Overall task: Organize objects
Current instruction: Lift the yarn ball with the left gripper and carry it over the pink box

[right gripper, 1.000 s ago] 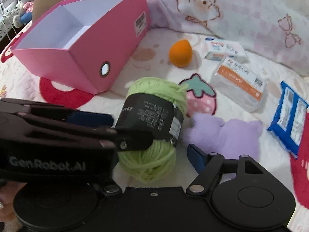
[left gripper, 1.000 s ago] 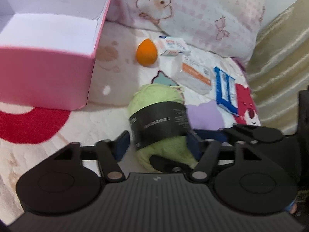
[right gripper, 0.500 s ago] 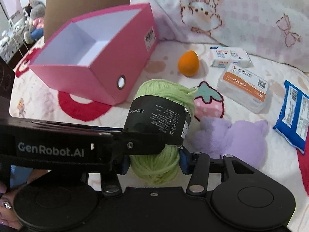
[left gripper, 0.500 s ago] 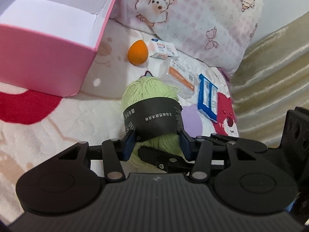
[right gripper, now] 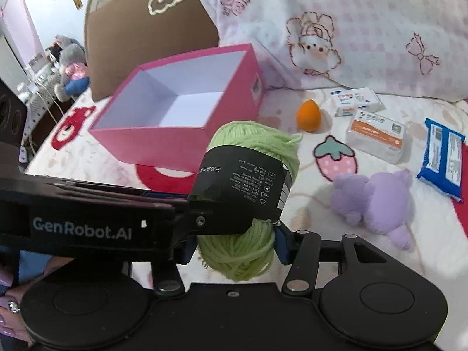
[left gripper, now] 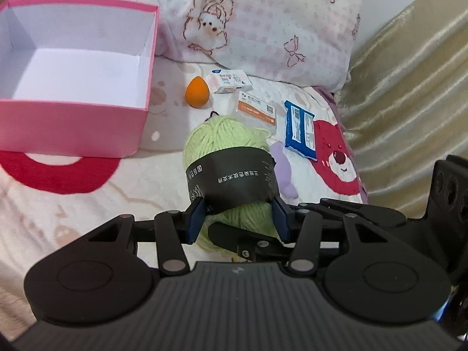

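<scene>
A green yarn ball (left gripper: 225, 143) with a black paper band is held up above the bed. My left gripper (left gripper: 238, 219) is shut on its lower part. My right gripper (right gripper: 234, 247) is shut on the same yarn ball (right gripper: 254, 140) from the other side, crossing under the left one. The open pink box (left gripper: 73, 122) stands to the left, its white inside empty; it also shows in the right wrist view (right gripper: 163, 143). An orange sponge egg (left gripper: 198, 91), a white packet (left gripper: 228, 80), an orange-labelled box (left gripper: 257, 109), a blue pack (left gripper: 301, 128) and a purple plush (right gripper: 377, 201) lie on the bedspread.
A pink patterned pillow (left gripper: 263, 26) lies along the back. A gold curtain (left gripper: 415, 87) hangs at the right. A brown cushion (right gripper: 146, 23) stands behind the box. The bedspread (left gripper: 87, 204) carries red and strawberry prints.
Both grippers closed on the yarn ball and lifted it off the bedspread; the view rose, so the box's inside and the other items now sit lower and farther.
</scene>
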Motion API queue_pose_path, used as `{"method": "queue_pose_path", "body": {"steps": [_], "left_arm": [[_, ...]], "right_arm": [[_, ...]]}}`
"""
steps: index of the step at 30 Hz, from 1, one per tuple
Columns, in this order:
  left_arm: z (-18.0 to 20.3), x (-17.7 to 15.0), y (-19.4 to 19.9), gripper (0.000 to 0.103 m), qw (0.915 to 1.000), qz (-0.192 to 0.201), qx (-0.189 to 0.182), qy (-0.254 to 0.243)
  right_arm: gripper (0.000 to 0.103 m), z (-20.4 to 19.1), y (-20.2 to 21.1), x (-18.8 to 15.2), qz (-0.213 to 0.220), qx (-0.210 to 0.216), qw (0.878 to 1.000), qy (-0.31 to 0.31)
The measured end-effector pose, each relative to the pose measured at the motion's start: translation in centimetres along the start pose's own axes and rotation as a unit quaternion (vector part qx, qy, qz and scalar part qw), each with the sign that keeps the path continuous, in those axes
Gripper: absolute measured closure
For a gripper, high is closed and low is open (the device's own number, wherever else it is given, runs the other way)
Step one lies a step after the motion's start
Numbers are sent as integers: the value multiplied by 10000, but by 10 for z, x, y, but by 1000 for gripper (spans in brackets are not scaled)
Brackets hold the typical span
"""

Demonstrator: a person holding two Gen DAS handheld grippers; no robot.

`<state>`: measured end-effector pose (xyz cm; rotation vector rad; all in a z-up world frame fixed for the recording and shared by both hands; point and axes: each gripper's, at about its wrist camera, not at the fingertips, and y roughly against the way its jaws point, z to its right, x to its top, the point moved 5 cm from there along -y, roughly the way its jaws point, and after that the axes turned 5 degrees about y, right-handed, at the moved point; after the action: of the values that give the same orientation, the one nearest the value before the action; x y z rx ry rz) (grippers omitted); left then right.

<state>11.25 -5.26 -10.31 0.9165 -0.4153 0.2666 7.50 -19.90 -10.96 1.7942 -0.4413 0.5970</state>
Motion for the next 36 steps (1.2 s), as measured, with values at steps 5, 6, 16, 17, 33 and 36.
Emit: {"method": "queue_pose_path", "body": {"steps": [5,6,16,17,33,36], "left_arm": [[4,-3,28,56,9996,-41,268,-125],[5,-3,35,56,9995,8,276,-128],[17,5,117,55,9973,526,280,-424],[19,6,124,55,9968,573,318,-455],[-11,58,154,55,9926,1090,487,-231],[-24,73,146,54,9935,1048,439,-94]], "right_arm": [[46,-26,11,0,-15,28,9999,141],[46,-30,14,0,28,16,9999,126],[44,-74,62,21,482,486,9976,-143],[44,-80,64,25,537,505,9972,-80],[44,-116,49,89,821,448,9941,543],[44,-115,36,100,784,442,9948,481]]}}
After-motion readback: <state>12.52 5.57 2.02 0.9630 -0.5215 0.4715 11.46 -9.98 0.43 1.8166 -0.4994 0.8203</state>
